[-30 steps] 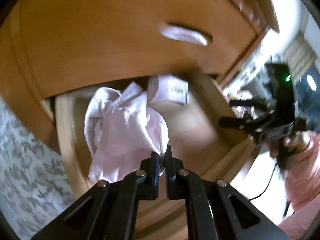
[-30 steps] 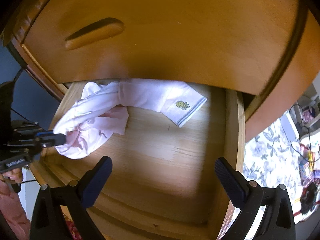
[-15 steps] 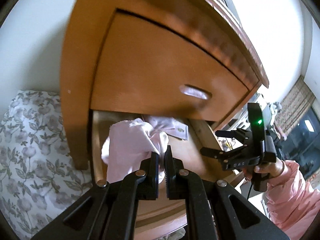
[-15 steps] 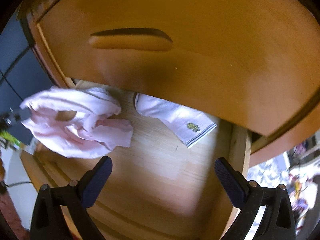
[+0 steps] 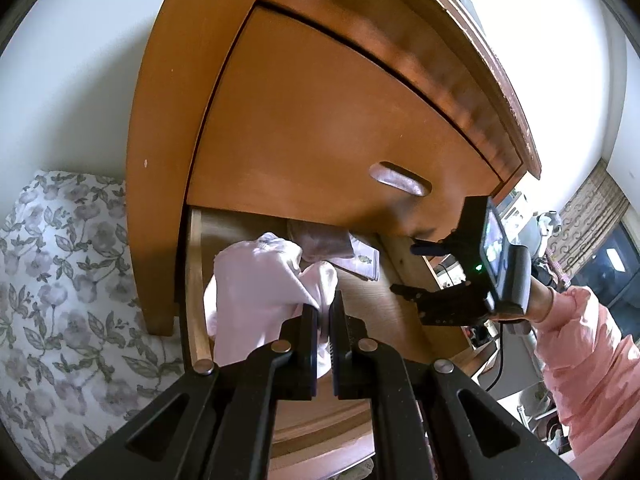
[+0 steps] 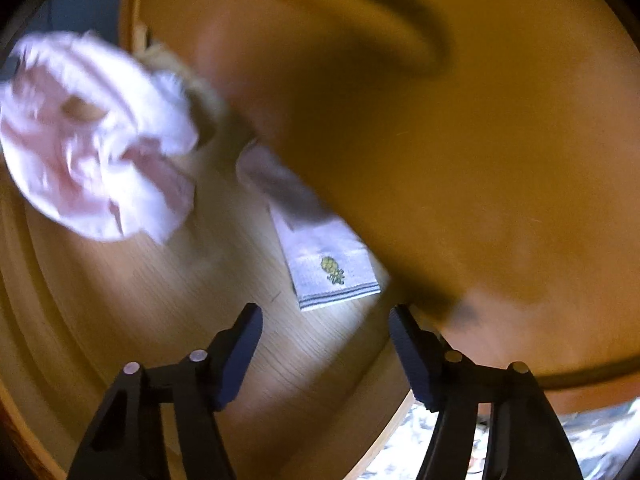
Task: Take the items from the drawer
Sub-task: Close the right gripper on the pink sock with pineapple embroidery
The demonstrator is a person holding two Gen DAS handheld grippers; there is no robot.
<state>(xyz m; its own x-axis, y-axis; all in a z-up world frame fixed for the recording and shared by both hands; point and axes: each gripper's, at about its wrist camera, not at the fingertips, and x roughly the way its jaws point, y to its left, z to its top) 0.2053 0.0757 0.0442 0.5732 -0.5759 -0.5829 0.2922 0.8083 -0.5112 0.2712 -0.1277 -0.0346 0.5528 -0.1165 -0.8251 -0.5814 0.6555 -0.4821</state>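
Left claw (image 5: 324,316) clamping pink garment (image 5: 256,292) — bunched, no clear axis

A pale pink garment (image 5: 256,292) is seen against the light wood drawer (image 6: 168,320). The white sock (image 6: 332,268) is marked with a yellow-green pineapple and dark cuff stripes. The bedding (image 5: 68,300) is patterned with grey flowers on white.

Upper drawer front (image 6: 460,160) overhangs (tight clearance).
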